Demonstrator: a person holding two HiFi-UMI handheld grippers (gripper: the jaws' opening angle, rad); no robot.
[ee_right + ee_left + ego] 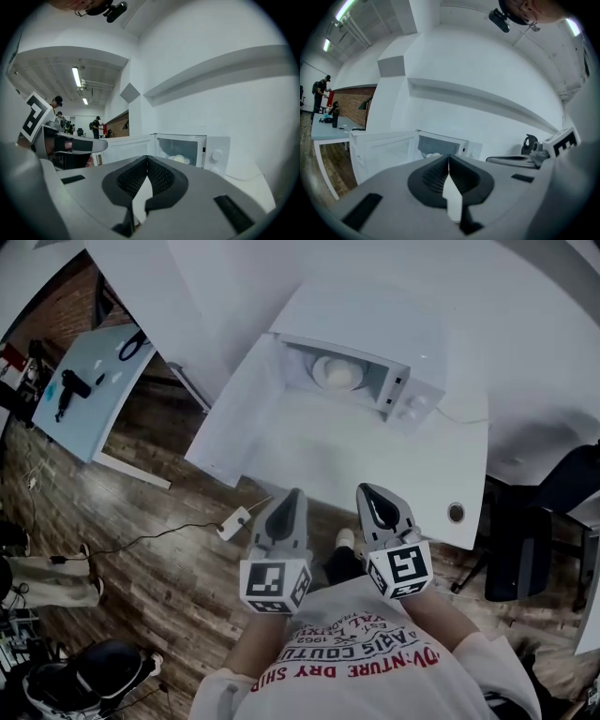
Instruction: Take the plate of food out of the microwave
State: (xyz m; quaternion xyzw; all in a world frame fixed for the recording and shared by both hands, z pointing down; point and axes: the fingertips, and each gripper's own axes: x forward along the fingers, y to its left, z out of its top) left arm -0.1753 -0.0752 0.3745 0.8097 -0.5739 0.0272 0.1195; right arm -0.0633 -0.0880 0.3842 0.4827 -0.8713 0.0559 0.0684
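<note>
Scene: a white microwave (380,381) stands at the back of a white table (394,479), close to the wall
Door: the microwave door (246,409) is swung wide open to the left, so the cavity can be reached from the front
Plate of food: the plate of food (336,374) sits on the cavity floor, a pale mound on a light plate, with nothing touching it
Left gripper: the left gripper (293,495) is held near the person's body, short of the table's near edge; its jaws are pressed together with nothing between them
Right gripper: the right gripper (367,489) is just beside the left one, its jaws likewise closed flat on each other and empty; its own view looks straight into the open cavity at the plate
Why held so: both grippers point at the microwave side by side and well apart from the plate, which reads as a ready stance ahead of the reach
Step in hand: judged from the open door and the untouched plate, the reach, grip and withdrawal are all left to do
Next move: the jaws must spread before they meet the plate's rim, probably one gripper on each side
Risk: a tilted plate could let the food slide, and the open door crowds the left gripper's path
</note>
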